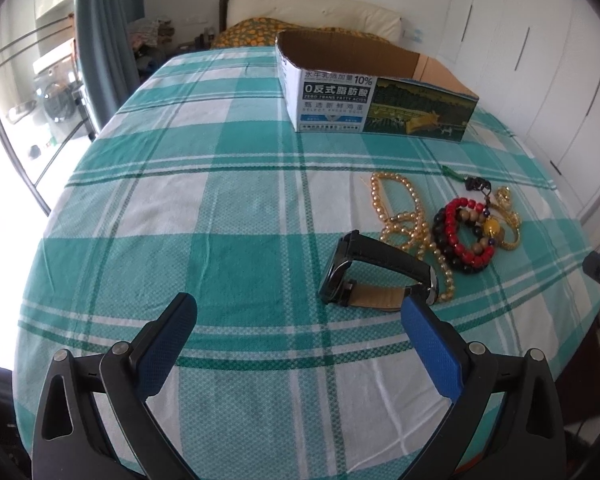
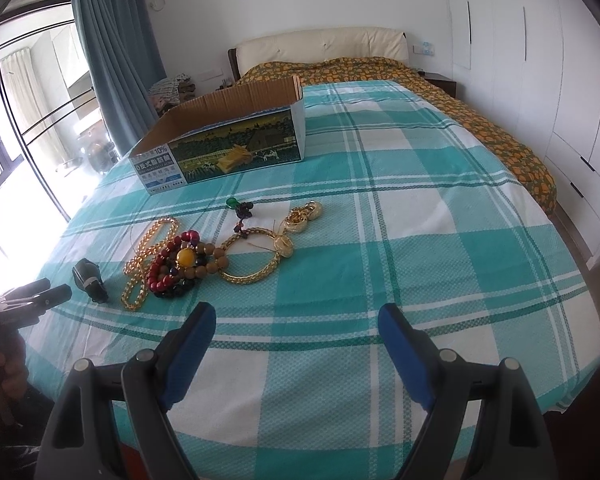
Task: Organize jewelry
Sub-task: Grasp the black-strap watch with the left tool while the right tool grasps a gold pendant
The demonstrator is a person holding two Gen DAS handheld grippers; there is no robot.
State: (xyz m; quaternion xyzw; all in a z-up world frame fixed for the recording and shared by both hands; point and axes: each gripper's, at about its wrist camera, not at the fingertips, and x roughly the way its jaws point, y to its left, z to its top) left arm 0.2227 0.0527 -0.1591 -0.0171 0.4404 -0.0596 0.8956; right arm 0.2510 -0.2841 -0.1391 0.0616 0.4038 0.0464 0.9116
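**On the checked bedspread: jewelry heaped in front of an open box**

On the teal-and-white checked bedspread (image 1: 228,208) a small heap of jewelry lies toward the near edge, well apart from the open cardboard box (image 1: 376,92) standing farther up the bed. A black wristwatch (image 1: 374,270) rests on its side at the near end of the heap. Touching it is an amber bead necklace (image 1: 400,216); beside that lie a red bead bracelet (image 1: 466,232) tangled with black and brown beads, and a gold bangle (image 2: 252,256) at the far side of the heap.

The left gripper (image 1: 300,312) hangs over the near edge with its jaws spread wide and nothing between them; its blue right finger sits just beside the watch strap. The right gripper (image 2: 296,320) is likewise wide open and empty, hovering over bare cloth near the heap.
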